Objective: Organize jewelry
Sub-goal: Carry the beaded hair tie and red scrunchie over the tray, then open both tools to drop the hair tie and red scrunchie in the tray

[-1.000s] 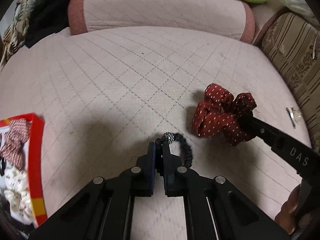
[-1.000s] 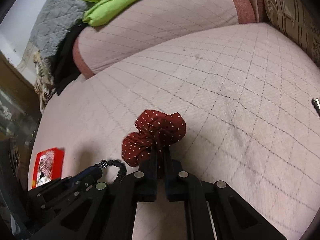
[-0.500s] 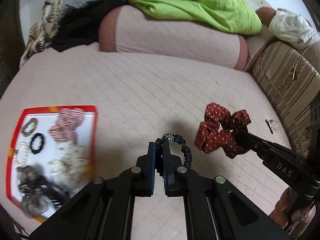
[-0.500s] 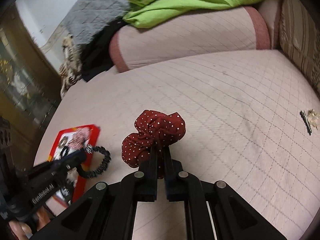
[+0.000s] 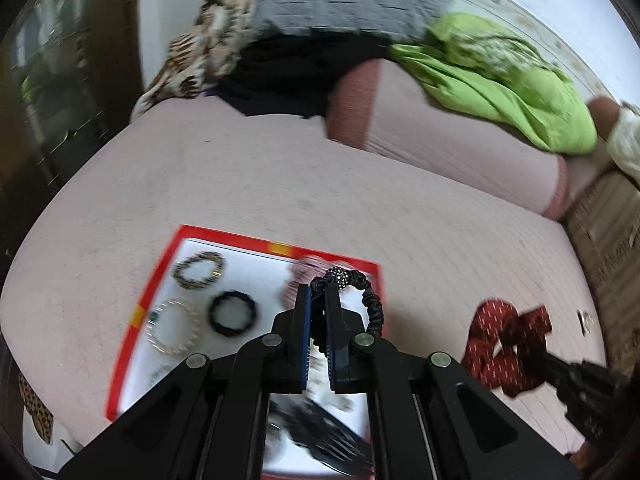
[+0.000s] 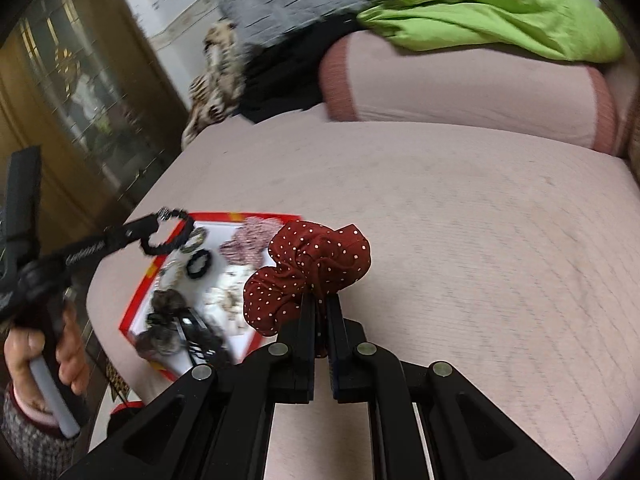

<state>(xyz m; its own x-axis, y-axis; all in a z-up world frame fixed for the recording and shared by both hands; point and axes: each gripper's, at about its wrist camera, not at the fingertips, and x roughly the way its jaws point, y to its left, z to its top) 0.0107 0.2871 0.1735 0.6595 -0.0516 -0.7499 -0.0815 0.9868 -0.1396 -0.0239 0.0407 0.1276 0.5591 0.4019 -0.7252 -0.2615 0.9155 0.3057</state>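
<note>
My left gripper (image 5: 318, 292) is shut on a black hair tie with a sparkly bead (image 5: 370, 300) and holds it above the red-rimmed white tray (image 5: 154, 280). It also shows in the right wrist view (image 6: 154, 226) with the hair tie (image 6: 172, 236). My right gripper (image 6: 320, 300) is shut on a dark red polka-dot scrunchie (image 6: 312, 268), held above the pink bed just right of the tray (image 6: 138, 308). The scrunchie also shows in the left wrist view (image 5: 506, 344). The tray holds several bracelets, hair ties and scrunchies.
A pink quilted bed (image 6: 480, 240) lies under everything. A pink bolster (image 6: 460, 92), green cloth (image 6: 500, 20) and dark clothes (image 5: 288, 76) are at the back. A small clip (image 5: 584, 320) lies at the right. A wooden cabinet (image 6: 72, 92) stands left.
Both grippers have swung left with their loads. The left gripper now hangs over the tray; the right has come close beside it. Both views are motion-blurred.
</note>
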